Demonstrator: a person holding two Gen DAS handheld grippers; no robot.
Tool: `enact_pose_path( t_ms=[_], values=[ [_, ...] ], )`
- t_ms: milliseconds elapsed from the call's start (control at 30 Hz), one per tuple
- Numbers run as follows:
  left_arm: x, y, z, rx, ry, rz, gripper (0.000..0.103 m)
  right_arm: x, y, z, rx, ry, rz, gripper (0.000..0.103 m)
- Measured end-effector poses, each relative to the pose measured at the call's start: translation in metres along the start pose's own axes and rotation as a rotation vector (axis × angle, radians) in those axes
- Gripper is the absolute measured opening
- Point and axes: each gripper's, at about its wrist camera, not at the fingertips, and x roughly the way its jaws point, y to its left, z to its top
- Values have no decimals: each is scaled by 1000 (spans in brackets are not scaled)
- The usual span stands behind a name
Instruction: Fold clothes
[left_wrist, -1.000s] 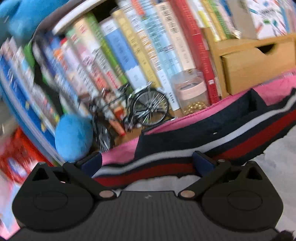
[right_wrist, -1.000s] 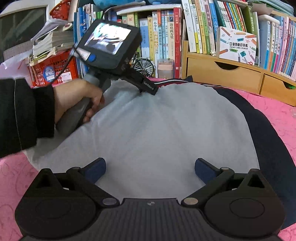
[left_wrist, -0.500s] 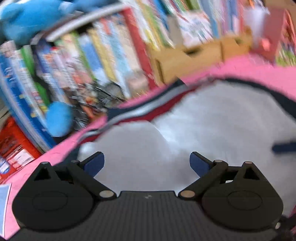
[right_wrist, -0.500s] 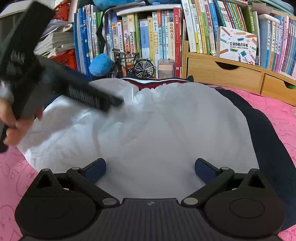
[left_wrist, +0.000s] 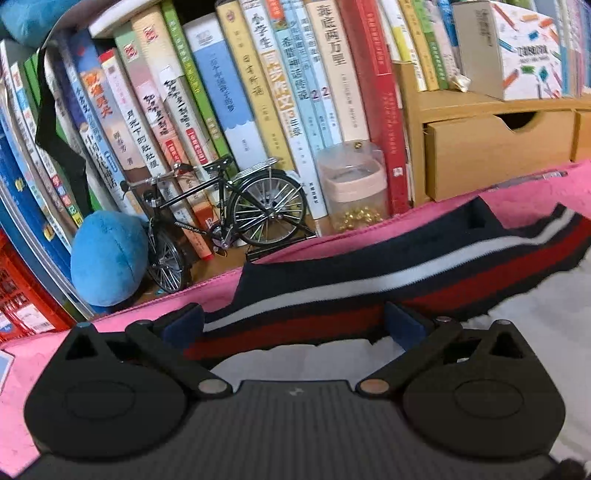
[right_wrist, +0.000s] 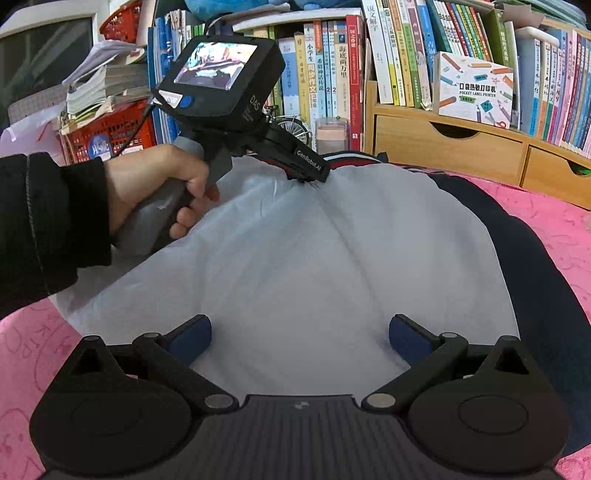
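While both grippers sit over the garment, notes run left to right.

Left gripper (left_wrist: 291, 325): fingers spread wide, nothing clamped; striped collar band (left_wrist: 369, 295) lies just ahead of and between the tips. From the right wrist view its nose presses at the far collar edge, with small creases radiating from that spot.

Left hand (right_wrist: 166, 192): wrapped round the grey handle, dark sleeve behind it.

Garment (right_wrist: 314, 258): white body spread flat on the pink bench cover (right_wrist: 554, 221), navy sleeve trailing beyond the right fingers, collar at the far end.

Right gripper (right_wrist: 299, 338): fingers open, empty, low over the near white panel; cloth runs beneath and between the tips.

Beyond left fingers: model bicycle (left_wrist: 221, 221) and clear jar (left_wrist: 352, 192) stand close behind the collar.

Risk: closing on the top layer alone would lift one ply and skew the fold.

Risk: a forward overshoot of the left fingers could knock the bicycle or jar.
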Motion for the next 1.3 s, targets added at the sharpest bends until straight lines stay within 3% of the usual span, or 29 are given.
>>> enact_pose_path(
  t_ms=[100, 167, 267, 367, 567, 667, 933, 1100, 1167, 1200, 1267, 1300],
  values=[
    [8, 12, 12, -68, 41, -11, 103, 0, 1, -1, 3, -1, 0, 103],
    [0, 18, 16, -110, 10, 4, 100, 1, 0, -1, 7, -3, 4, 103],
    [-45, 25, 4, -109, -114, -86, 99, 0, 0, -2, 11, -4, 7, 103],
    [-92, 32, -21, -94, -119, -125, 101, 0, -1, -1, 12, -4, 8, 103],
    [-174, 40, -122, 46, -170, 13, 103, 0, -1, -1, 8, -3, 4, 103],
    [-187, 45, -158, 81, -122, 68, 103, 1, -1, -1, 5, -2, 3, 103],
    [-179, 81, -183, -8, -56, 243, 103, 1, -1, -1, 4, -6, -2, 103],
    [-191, 101, -194, -25, -36, 261, 103, -2, -1, -2, -10, -18, 4, 103],
    [-203, 98, -196, 37, -70, 257, 103, -13, 2, -5, -78, -46, 19, 102],
    [-215, 94, -199, 86, -126, 231, 103, -22, 9, -8, -163, -69, 23, 102],
    [-242, 83, -210, 217, -275, 125, 103, -39, 23, -15, -371, -105, 12, 100],
    [-252, 75, -212, 300, -312, 78, 103, -48, 32, -20, -495, -116, -5, 100]
  ],
)
